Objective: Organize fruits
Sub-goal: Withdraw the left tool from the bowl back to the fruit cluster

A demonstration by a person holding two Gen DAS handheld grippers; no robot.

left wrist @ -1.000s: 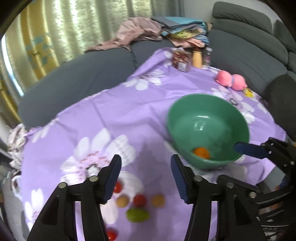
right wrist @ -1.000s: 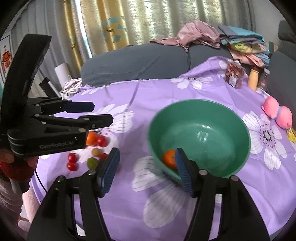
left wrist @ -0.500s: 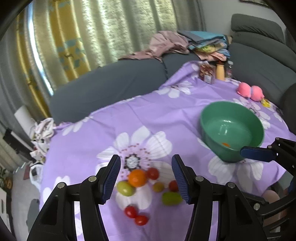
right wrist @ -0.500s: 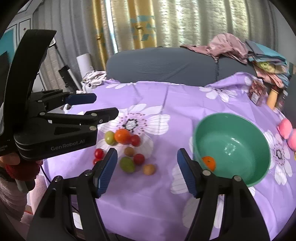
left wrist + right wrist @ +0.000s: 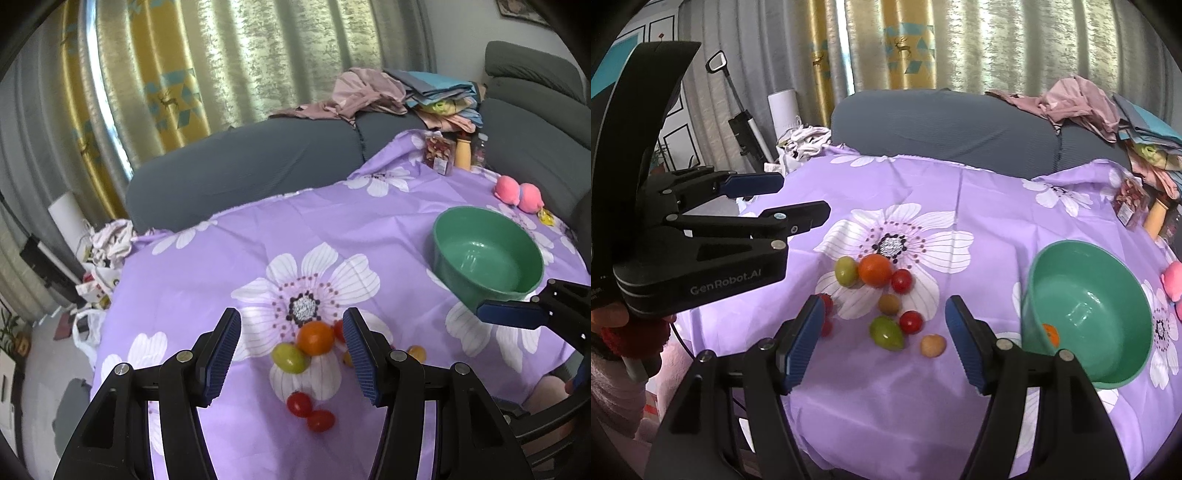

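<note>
Table under a purple flowered cloth (image 5: 960, 206)

On the cloth lie small fruits in a loose group: an orange tomato (image 5: 874, 270), green ones, red ones. To the right stands a green bowl (image 5: 1108, 380), well apart; a pink toy (image 5: 517, 192) and some jars (image 5: 439, 157) are at the far edge.

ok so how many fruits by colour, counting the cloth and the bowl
red fruits: 4
green fruits: 2
orange fruits: 2, one of them in the green bowl
tan fruits: 2
total: 10
</note>
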